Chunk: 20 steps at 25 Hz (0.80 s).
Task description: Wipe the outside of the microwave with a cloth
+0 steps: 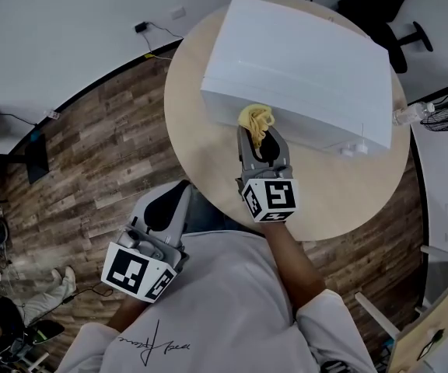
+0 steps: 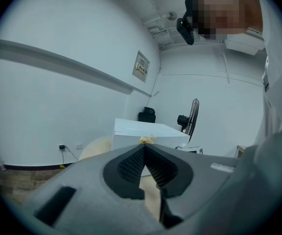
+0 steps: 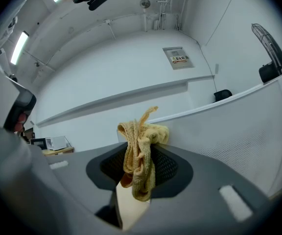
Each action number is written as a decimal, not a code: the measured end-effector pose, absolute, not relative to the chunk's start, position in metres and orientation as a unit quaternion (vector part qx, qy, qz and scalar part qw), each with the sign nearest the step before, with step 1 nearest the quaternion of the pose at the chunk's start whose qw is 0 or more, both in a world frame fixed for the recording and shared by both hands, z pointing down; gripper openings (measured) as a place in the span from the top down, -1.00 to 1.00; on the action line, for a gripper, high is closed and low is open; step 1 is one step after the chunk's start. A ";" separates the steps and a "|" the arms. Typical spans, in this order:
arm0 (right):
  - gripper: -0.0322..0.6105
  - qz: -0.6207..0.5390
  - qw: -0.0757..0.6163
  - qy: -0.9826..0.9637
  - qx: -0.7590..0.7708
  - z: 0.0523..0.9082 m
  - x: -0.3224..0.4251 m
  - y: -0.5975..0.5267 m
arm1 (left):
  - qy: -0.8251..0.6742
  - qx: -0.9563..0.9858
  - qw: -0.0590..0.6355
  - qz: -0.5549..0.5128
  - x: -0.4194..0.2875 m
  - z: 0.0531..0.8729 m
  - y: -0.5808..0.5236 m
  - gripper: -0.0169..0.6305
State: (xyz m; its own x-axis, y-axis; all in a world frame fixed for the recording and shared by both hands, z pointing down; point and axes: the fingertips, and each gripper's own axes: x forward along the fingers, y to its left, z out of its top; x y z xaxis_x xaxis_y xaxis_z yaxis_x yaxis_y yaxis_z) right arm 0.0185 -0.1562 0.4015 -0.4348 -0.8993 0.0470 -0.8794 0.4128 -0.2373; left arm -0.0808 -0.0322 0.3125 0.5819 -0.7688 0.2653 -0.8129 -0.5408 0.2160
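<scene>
The right gripper [image 1: 257, 137] has its jaws clamped on the yellow cloth [image 1: 256, 118] — the bunch sticks out past the jaw tips, against the near face of the white microwave [image 1: 302, 61] at its top edge, on the round table [image 1: 348, 196]. The left gripper [image 1: 169, 207] hangs off the table's edge, jaws together — nothing between them

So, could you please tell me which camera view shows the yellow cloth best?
The right gripper view: the cloth fills the centre, pinched in the right tongs, its weave clear. The head view shows a small yellow bunch against the microwave; the left gripper view, only a distant speck.
</scene>
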 end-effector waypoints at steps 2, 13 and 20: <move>0.48 -0.115 0.044 0.845 -0.521 0.402 0.010 -0.158 | -0.454 0.874 0.160 0.070 -0.082 0.313 -0.034 0.96; 0.48 -0.122 0.043 0.882 -0.453 0.404 -0.050 -0.169 | -0.474 0.863 0.160 0.078 -0.086 0.313 -0.041 0.96; 0.48 -0.119 0.052 0.909 -0.397 0.391 -0.070 -0.161 | -0.482 0.859 0.156 0.075 -0.084 0.307 -0.041 0.96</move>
